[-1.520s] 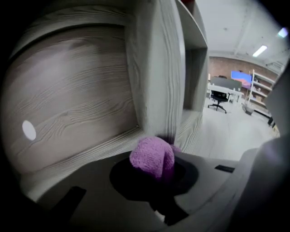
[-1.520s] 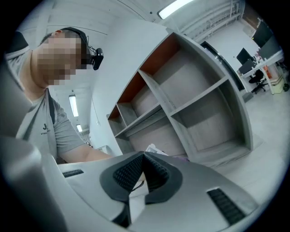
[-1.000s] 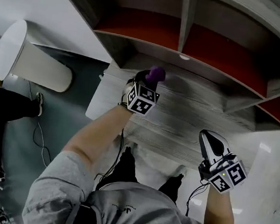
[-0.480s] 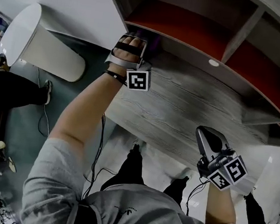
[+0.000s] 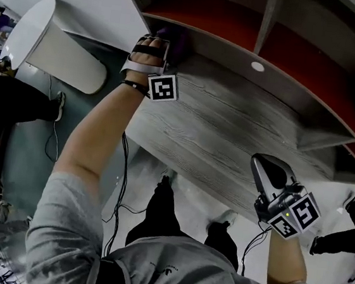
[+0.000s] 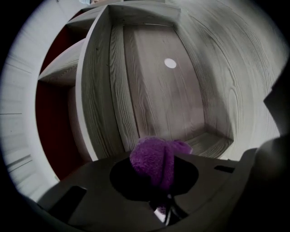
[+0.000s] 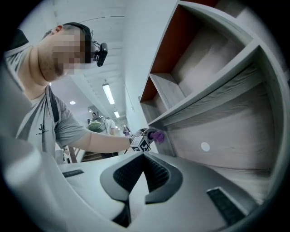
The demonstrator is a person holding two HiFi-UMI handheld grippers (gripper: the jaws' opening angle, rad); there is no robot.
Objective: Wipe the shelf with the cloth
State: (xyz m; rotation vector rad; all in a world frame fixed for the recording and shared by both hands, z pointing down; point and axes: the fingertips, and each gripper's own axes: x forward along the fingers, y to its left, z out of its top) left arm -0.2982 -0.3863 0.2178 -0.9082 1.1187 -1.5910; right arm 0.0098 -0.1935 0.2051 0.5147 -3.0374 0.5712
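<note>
White rounded object (image 5: 60,55), floor cable (image 5: 47,145) nearby

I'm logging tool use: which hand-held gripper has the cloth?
The left hand-held gripper: its jaws are shut on the purple cloth. The right hand-held gripper is shut and empty.

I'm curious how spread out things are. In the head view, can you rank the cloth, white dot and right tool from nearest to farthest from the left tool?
1. Cloth: clamped in the left tool, upper left.
2. White dot: to its right, near the top middle.
3. Right tool: farthest, lower right, shut and empty.
</note>
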